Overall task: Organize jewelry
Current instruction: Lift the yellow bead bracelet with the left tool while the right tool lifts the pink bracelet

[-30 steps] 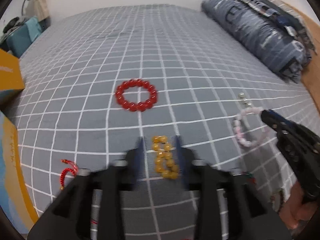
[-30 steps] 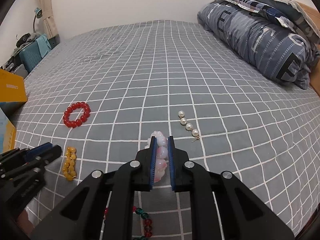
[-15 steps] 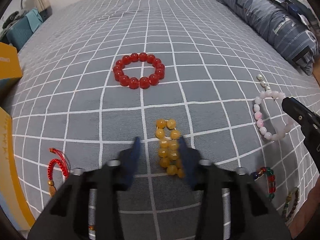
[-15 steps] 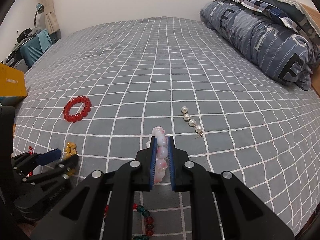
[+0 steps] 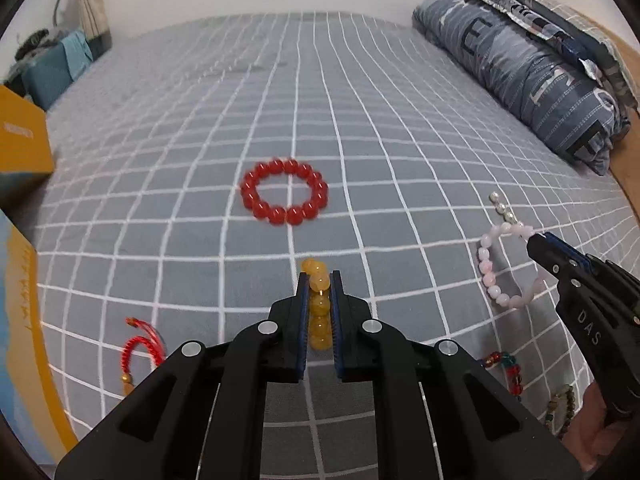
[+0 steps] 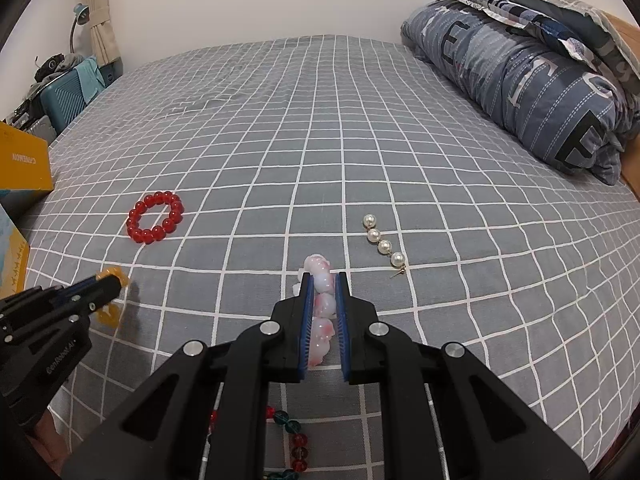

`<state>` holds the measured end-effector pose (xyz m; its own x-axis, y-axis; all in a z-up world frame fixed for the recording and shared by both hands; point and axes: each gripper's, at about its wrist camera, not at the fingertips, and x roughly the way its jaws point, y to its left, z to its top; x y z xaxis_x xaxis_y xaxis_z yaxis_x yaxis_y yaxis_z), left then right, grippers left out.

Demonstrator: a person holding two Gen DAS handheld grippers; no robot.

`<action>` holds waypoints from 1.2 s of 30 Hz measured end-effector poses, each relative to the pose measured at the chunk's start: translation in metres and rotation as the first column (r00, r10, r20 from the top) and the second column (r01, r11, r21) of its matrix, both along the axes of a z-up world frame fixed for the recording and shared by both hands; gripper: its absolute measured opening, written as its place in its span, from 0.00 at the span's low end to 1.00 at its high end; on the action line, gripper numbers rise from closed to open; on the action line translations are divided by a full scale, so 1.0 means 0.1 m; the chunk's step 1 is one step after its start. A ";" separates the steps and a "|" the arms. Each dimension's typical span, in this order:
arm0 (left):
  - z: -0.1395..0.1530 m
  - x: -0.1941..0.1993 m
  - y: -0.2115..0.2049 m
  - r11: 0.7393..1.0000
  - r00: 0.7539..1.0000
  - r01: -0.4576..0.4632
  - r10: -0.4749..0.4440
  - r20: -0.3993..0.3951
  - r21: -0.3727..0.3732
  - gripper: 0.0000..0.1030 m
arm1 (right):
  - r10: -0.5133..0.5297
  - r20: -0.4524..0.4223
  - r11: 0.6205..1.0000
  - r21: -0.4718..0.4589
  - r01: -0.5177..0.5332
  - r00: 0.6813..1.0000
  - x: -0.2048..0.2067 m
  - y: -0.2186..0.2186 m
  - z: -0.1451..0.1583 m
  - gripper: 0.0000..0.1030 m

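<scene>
Bedding fills both views: a bed with a grey sheet checked in white lines, and along its right side a long blue-grey quilted bolster with large letters. At the left edge stands an orange cardboard box, with a teal suitcase behind it. The left gripper points down at the sheet; its jaws have just been closing and are now clamped on a yellow amber bead bracelet, squeezed flat between the blue pads with its far end poking out past the tips. The right gripper has its jaws pressed tight on a pale pink and white bead bracelet, whose loop, seen from the left wrist, hangs open beside the tips. Beyond the left gripper a round red bead bracelet lies flat on the sheet, apart from everything else. To the right of the pink bracelet lies a short string of four white pearls with a gold pin. Near the left edge sits a red braided cord bracelet. Close under the right gripper lies a strand of red and green glass beads, and beside it, seen from the left wrist, a dull olive bead strand.
</scene>
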<state>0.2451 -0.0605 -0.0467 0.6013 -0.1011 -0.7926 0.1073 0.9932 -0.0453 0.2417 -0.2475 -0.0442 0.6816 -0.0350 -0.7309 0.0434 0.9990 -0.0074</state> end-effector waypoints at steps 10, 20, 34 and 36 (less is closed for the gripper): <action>0.21 -0.14 -0.02 1.000 0.993 0.002 -0.002 0.114 0.000 0.09 | 0.005 0.032 1.000 0.001 -0.005 0.999 -0.05 0.02 0.08 0.10; 0.41 -0.27 0.01 1.000 0.982 -0.007 0.006 0.189 0.005 0.09 | 0.007 0.063 1.000 -0.006 -0.006 0.998 -0.10 0.05 0.18 0.10; 0.55 -0.33 0.08 1.000 0.983 -0.015 0.015 0.183 0.002 0.09 | 0.011 0.086 1.000 -0.006 -0.010 0.996 -0.14 0.08 0.31 0.10; 0.56 -0.34 0.09 1.000 0.984 -0.013 0.013 0.180 -0.001 0.09 | 0.011 0.086 1.000 -0.008 -0.010 0.996 -0.14 0.09 0.32 0.10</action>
<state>0.2109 -0.0518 0.0094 0.7356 -0.0919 -0.6712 0.1006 0.9946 -0.0259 0.2276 -0.2384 -0.0125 0.7422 -0.0324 -0.6694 0.0334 0.9994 -0.0113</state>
